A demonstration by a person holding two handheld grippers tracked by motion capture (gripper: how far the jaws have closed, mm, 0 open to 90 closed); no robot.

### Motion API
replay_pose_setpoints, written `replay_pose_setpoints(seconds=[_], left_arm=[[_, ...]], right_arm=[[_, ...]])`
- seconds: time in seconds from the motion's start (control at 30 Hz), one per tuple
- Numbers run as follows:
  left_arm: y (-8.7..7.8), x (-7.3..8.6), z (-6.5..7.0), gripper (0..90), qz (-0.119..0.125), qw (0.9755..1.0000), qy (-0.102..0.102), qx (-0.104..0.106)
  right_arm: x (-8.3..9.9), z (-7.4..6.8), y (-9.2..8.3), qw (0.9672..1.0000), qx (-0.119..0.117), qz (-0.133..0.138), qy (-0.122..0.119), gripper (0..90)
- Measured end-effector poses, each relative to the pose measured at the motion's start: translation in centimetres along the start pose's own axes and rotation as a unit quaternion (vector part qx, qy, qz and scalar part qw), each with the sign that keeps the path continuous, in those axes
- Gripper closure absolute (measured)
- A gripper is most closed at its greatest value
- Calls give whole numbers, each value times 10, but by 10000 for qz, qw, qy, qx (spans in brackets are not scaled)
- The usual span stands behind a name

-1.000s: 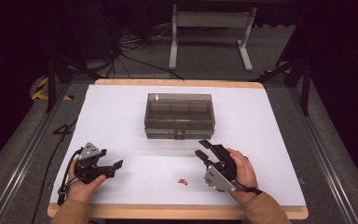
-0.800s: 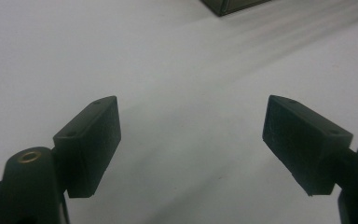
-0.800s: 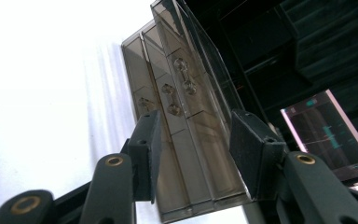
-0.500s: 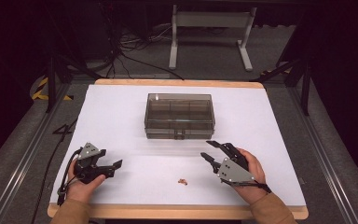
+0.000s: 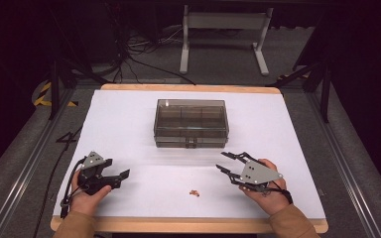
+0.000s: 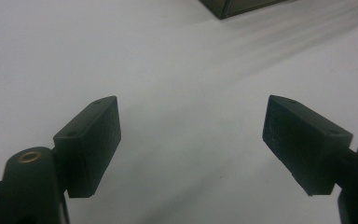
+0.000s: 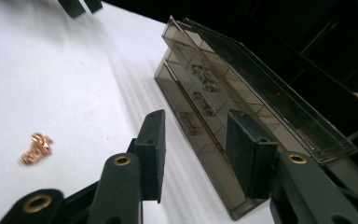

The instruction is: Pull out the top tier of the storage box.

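Note:
A smoky clear plastic compartment box (image 5: 191, 123) stands shut in the middle of the white table, with small metal parts in its cells (image 7: 204, 83). A small copper-coloured piece (image 5: 194, 192) lies loose on the white surface near the front edge. My right gripper (image 5: 222, 161) rests right of that piece and points left toward it. Its jaws (image 7: 193, 123) are open, have just been closing a little, and have nothing between them. My left gripper (image 5: 119, 168) sits at the front left, and its jaws (image 6: 191, 140) are wide open over bare table.
The white tabletop (image 5: 129, 119) has a wooden rim. Dark floor, cables and a metal stand (image 5: 223, 29) lie beyond the far edge. The box's corner (image 6: 242, 5) shows at the top of the left gripper view.
My right hand has shifted to the right, away from the copper piece, and its gripper now lies flatter. The left hand has stayed put.

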State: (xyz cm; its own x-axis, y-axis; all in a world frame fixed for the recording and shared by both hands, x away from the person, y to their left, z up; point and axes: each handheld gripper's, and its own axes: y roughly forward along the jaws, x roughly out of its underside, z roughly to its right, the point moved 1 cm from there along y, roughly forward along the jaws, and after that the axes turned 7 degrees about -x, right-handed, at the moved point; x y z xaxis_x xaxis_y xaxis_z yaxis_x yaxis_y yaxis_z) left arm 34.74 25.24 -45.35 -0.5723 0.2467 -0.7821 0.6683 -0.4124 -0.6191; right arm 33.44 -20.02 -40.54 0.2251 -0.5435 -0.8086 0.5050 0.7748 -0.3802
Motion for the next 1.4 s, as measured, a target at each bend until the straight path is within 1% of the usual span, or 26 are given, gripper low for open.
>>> replay_pose_setpoints(seconds=[0.1, 0.17, 0.23, 0.27, 0.3, 0.37, 0.43, 0.5, 0.53, 0.57, 0.6, 0.67, 0.7, 0.73, 0.87, 1.03, 1.13, 1.33, 1.4], left_arm=[[0, 0, 0, 199, -2, 10000, 5, 13], [0, 0, 0, 199, -5, 10000, 5, 15], [0, 0, 0, 200, -7, 10000, 5, 2], [0, 0, 0, 200, -7, 10000, 5, 2], [0, 0, 0, 200, -10, 10000, 4, 5], [0, 1, 0, 200, -23, 10000, -4, 5], [0, 1, 0, 200, -23, 10000, 1, 14], [0, 0, 0, 200, -21, 10000, 2, 0], [0, 0, 0, 200, -21, 10000, 2, 0], [1, 0, 0, 201, -18, 10000, -9, -1], [2, -1, 1, 201, -34, 10000, -40, -11], [2, -1, 1, 201, -43, 10000, -11, -24], [3, -1, 2, 202, -51, 10000, -2, -23], [2, -1, 2, 202, -65, 10000, 22, -26], [2, -1, 1, 202, -53, 10000, -27, -37], [2, 0, 1, 201, -80, 10000, -9, -27], [2, 0, 1, 202, -69, 10000, -6, -44], [-1, 1, 2, 201, -82, 10000, 12, -43], [-2, 2, 1, 201, -66, 10000, 17, -56]], right_arm=[[-1, 4, -2, 9994, -137, 103, 293, 577], [-1, 6, -1, 9985, -275, 74, 472, 548], [-1, 8, -2, 9981, -320, 49, 519, 566], [-1, 9, -2, 9975, -390, 57, 593, 572], [-1, 9, -2, 9975, -390, 57, 593, 572], [-4, 12, -4, 9957, -541, 87, 753, 591], [-5, 15, -5, 9944, -624, 94, 853, 605], [-7, 17, -5, 9933, -690, 69, 926, 613], [-7, 17, -5, 9933, -690, 69, 926, 613], [-9, 21, -6, 9917, -744, 13, 1051, 596], [-10, 22, -6, 9914, -785, -31, 1051, 604], [-11, 24, -5, 9913, -799, -55, 1044, 607], [-12, 27, -6, 9910, -821, -116, 1054, 608], [-13, 28, -6, 9908, -824, -116, 1072, 610], [-16, 33, -6, 9895, -857, -149, 1153, 608], [-22, 39, -7, 9892, -883, -205, 1149, 614], [-29, 45, -7, 9890, -916, -237, 1141, 623], [-36, 58, -3, 9887, -957, -356, 1099, 632], [-36, 62, 0, 9878, -992, -385, 1136, 637]])
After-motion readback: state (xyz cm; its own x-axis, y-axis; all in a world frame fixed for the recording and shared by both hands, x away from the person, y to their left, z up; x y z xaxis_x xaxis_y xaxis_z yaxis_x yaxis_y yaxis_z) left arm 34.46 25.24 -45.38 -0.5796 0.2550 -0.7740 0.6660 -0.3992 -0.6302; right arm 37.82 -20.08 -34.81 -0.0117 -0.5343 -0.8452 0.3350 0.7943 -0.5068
